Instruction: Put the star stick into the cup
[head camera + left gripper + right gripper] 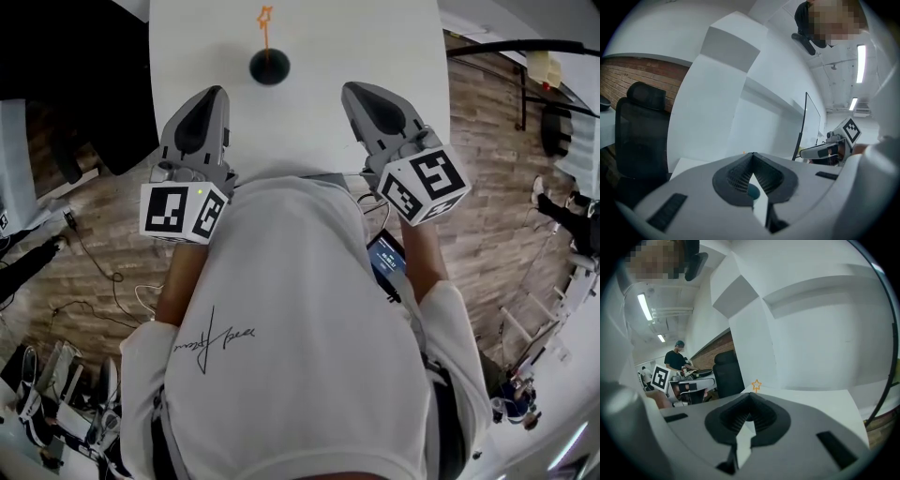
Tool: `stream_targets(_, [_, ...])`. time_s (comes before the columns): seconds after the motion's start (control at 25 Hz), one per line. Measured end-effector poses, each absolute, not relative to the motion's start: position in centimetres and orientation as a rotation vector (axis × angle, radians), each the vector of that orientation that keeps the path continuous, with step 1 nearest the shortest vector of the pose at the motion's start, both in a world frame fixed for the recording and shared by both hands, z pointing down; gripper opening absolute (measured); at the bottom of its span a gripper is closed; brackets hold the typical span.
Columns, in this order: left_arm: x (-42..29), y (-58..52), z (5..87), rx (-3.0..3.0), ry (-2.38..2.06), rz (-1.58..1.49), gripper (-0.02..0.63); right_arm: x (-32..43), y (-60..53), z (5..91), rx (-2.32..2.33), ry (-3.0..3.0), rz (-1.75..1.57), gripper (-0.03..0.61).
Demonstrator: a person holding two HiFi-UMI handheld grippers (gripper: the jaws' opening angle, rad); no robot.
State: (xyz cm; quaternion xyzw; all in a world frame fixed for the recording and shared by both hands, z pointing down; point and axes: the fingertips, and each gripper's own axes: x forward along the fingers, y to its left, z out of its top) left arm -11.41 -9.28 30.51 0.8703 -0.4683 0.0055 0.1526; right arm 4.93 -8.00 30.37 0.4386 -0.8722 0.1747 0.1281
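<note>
The left gripper (pixel 752 154) was shut, its ribbed pads meeting at the tips with nothing between them. The right gripper (pixel 750 395) was the same: tips together, holding nothing. In the head view the left gripper (pixel 217 92) and right gripper (pixel 349 89) hung over the near edge of the white table (pixel 384 42), one on each side of the person's chest, both pointing forward across it.

Farther out, between the lines of the two grippers and well apart from both, sat the dark cup (pixel 269 66). The star stick (pixel 265 28) rose out of it, its orange star at the top, so the stick looked to be in the cup already. In the right gripper view the star stick (pixel 756 386) showed just above the closed tips.

From here the likely trouble was an upset. The stick was thin and stood tall above a small cup, leaning on the rim; a gripper swept carelessly forward could catch the star and lever the cup over or flick the stick out. Any regrasp would first need the tips opened; pushing in closed would only shove the cup along the smooth table.
</note>
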Motion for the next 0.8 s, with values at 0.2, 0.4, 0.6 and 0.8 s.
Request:
stream_targets(0.2, [-11.0, -9.1, 29.9, 2.516, -1.319, -0.002, 0.008, 4.7, -7.3, 30.0, 1.257, -2.538, 0.498, 0.006])
stream_targets(0.4, [-10.4, -8.7, 29.5, 2.527, -1.312, -0.010, 0.008, 4.6, -6.6, 29.3, 1.263, -2.543, 0.439, 0.006])
stream_targets(0.6, [-10.7, -8.5, 29.1, 2.523, -1.341, -0.010, 0.008, 4.6, -6.6, 28.9, 1.264, -2.556, 0.419, 0.006])
stream_targets(0.8, [-10.7, -8.3, 28.7, 2.519, -1.365, -0.008, 0.008, 4.5, -6.7, 28.7, 1.236, -2.572, 0.421, 0.006])
